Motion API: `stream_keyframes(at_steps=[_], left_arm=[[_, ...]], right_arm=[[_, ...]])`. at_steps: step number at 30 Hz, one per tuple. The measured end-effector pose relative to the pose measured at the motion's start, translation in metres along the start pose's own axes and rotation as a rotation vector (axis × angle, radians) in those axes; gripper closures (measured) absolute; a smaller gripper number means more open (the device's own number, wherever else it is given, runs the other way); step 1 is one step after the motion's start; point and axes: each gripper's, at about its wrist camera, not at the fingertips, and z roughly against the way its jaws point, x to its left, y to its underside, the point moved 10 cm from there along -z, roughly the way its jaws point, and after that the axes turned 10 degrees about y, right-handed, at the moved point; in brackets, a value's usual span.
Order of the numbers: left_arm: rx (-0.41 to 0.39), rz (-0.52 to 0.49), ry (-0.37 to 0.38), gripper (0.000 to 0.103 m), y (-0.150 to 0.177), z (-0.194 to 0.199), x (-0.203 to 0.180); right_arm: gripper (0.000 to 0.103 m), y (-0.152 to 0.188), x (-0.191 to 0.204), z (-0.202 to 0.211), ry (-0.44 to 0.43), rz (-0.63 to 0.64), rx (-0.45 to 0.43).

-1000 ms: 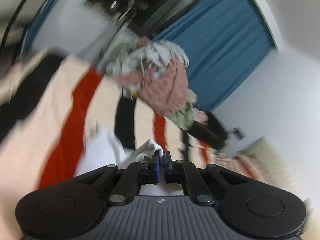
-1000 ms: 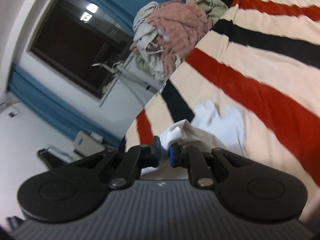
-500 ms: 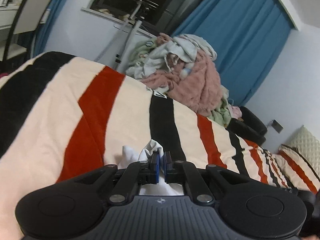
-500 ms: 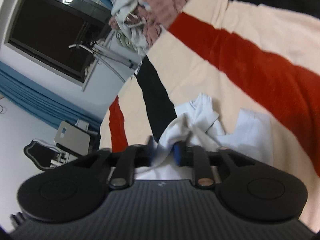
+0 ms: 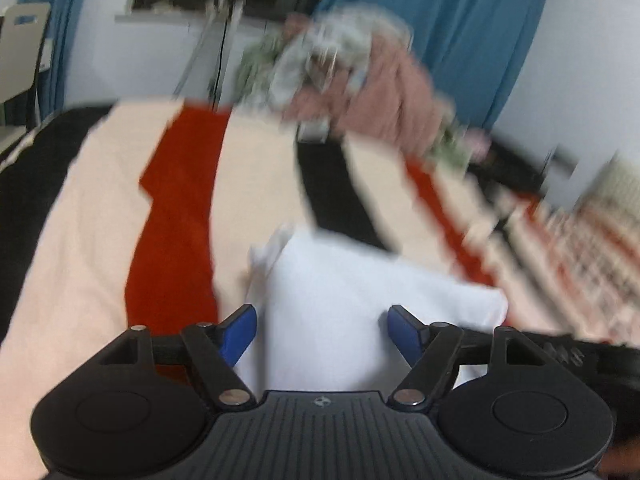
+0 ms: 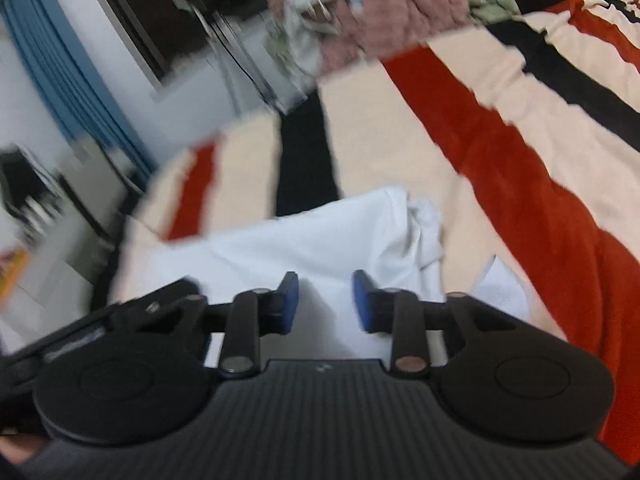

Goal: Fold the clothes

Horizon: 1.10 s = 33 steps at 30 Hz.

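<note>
a striped blanket (image 5: 100, 248) in cream, red and black covers the bed and fills most of both views, with broad bare room to the left of the cloth and beyond it; at the far edge of the bed a heap of clothes (image 5: 360, 80), pink and grey, sits blurred against blue curtains (image 5: 472, 20); the white garment (image 5: 360, 300) lies flat on the blanket just ahead of both tools, its far edge straight, one corner bunched (image 6: 424, 224); the left gripper (image 5: 323, 330) stands released, jaws wide apart over the cloth; the right gripper (image 6: 325, 304) is likewise released, holding nothing.
</note>
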Motion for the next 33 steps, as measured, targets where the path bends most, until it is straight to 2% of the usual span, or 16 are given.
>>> stream_keyframes(at_steps=[3, 6, 13, 18, 24, 27, 30, 31, 32, 33], left_arm=[[0.049, -0.031, -0.029, 0.029, 0.006, -0.017, 0.007], [0.044, -0.016, -0.021, 0.029, 0.005, -0.014, 0.009], [0.001, -0.084, -0.039, 0.03, 0.013, 0.038, -0.02], [0.027, -0.101, -0.027, 0.03, 0.04, 0.078, -0.033], [0.076, -0.105, -0.06, 0.029, 0.066, 0.077, -0.032], [0.079, -0.064, -0.045, 0.03, 0.068, 0.082, -0.03], [0.052, 0.002, -0.004, 0.03, 0.064, 0.105, -0.032], [0.039, 0.026, 0.007, 0.029, 0.062, 0.114, -0.033], [0.039, 0.08, 0.035, 0.027, 0.066, 0.115, -0.031], [0.044, 0.145, 0.068, 0.027, 0.071, 0.114, -0.028]], right_arm=[[0.082, 0.001, 0.003, -0.017, 0.045, 0.042, -0.008], [0.079, 0.003, 0.004, -0.003, 0.044, 0.061, -0.023], [0.078, 0.02, 0.004, 0.052, 0.028, 0.112, -0.053], [0.078, 0.045, -0.006, 0.087, 0.06, 0.155, -0.05], [0.078, 0.066, -0.01, 0.08, 0.093, 0.175, 0.0], [0.077, 0.063, -0.012, 0.088, 0.08, 0.129, -0.014], [0.075, 0.059, -0.023, 0.106, 0.006, -0.027, -0.015], [0.073, 0.058, -0.027, 0.112, -0.019, -0.079, -0.009], [0.059, 0.06, -0.03, 0.117, -0.049, -0.135, 0.001], [0.036, 0.063, -0.033, 0.122, -0.082, -0.193, 0.012]])
